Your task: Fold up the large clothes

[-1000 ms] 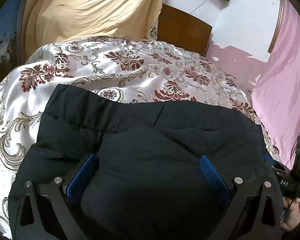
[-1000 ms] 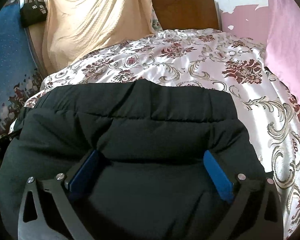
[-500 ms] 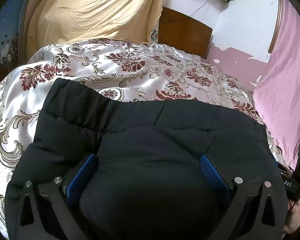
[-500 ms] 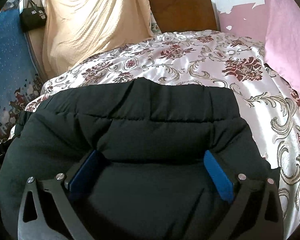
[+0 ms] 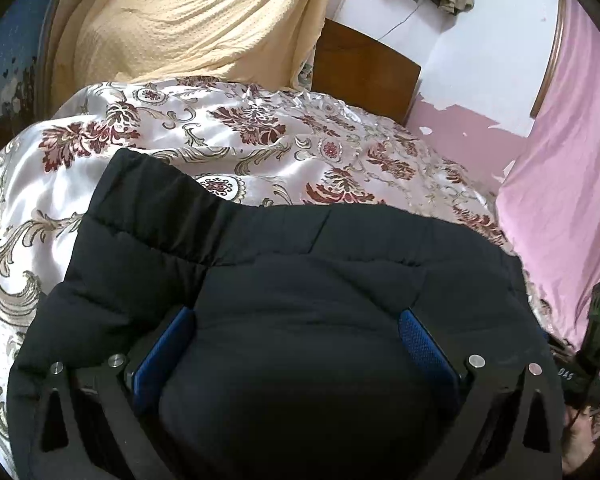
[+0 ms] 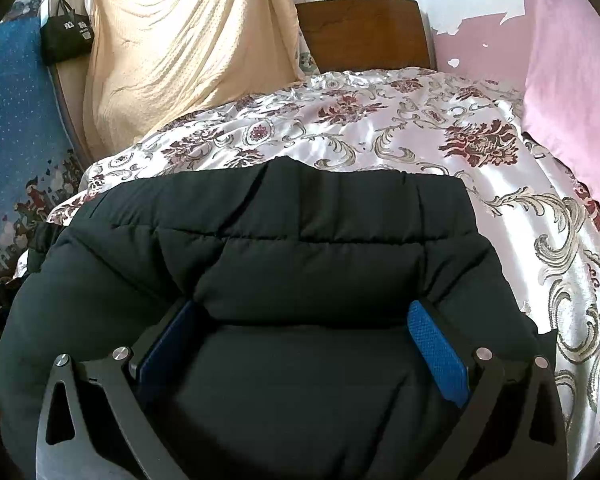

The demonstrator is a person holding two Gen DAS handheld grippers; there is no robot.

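A black quilted padded jacket [image 5: 284,264] lies on a bed with a white satin floral cover [image 5: 100,160]. In the left wrist view my left gripper [image 5: 296,320] stands wide apart with a thick bulge of the jacket between its blue pads [image 5: 424,340]. In the right wrist view the jacket [image 6: 308,240] likewise fills the space between the pads [image 6: 436,340] of my right gripper [image 6: 300,312]. The fingers are spread wide; I cannot tell whether they pinch the padding. The right gripper's body [image 5: 596,332] shows at the left view's right edge.
A cream blanket [image 6: 188,52] hangs at the back left beside a wooden headboard [image 6: 364,32]. A pink curtain [image 5: 560,160] runs along the right of the bed. A black bag [image 6: 66,36] hangs at the upper left, above a blue patterned cloth [image 6: 16,128].
Both grippers have tilted or risen slightly with the jacket; the bed and backdrop sit a little lower in both views. The pads keep the same spread around the padding.
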